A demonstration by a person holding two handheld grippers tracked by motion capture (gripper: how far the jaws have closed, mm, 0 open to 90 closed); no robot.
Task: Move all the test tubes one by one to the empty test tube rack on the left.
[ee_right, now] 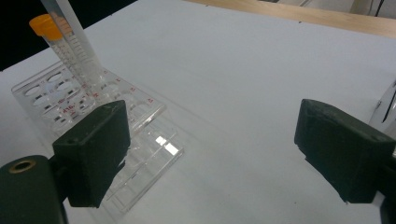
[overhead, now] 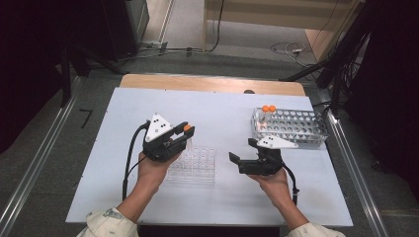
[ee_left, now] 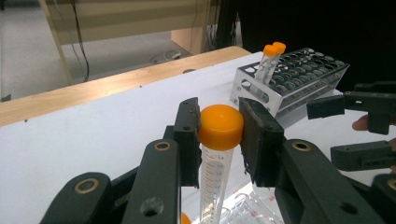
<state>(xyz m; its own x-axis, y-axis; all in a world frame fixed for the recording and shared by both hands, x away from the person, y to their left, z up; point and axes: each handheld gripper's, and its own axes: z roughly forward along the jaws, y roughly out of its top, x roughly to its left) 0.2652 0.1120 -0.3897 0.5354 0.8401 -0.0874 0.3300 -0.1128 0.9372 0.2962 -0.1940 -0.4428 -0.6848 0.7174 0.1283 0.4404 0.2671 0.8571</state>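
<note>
A: We have the orange-capped tube (ee_left: 219, 140) clamped at its cap in the left hand-held gripper (overhead: 184, 134), one pad on each side of the cap. It hangs over the near edge of the clear rack (overhead: 193, 165), which sits on the white counter (overhead: 222, 197) in front of us.

B: And the right hand-held gripper (overhead: 236, 163)?

A: Its jaws stand wide apart with nothing between them. It hovers just right of the clear rack, well short of the metal rack (overhead: 291, 127) at the far right, where two more capped tubes (overhead: 268, 109) stand in a corner hole.

B: Which way does our tube point?

A: Cap up, tip down. Seen along the left hand-held gripper, its long axis runs close to vertical; from the right hand-held gripper's camera it leans a little, cap toward the far left. Its lower end seems to be at or in a hole, but we cannot tell which.

B: So how do we seat it well?

A: We judge that we should square the tube upright over one hole first, then lower it straight and slowly so the tip does not catch a rim and drag the light rack. We keep the grip on the cap until the tube bottoms out. If the rack slides, the free right hand-held gripper can steady its edge.
</note>
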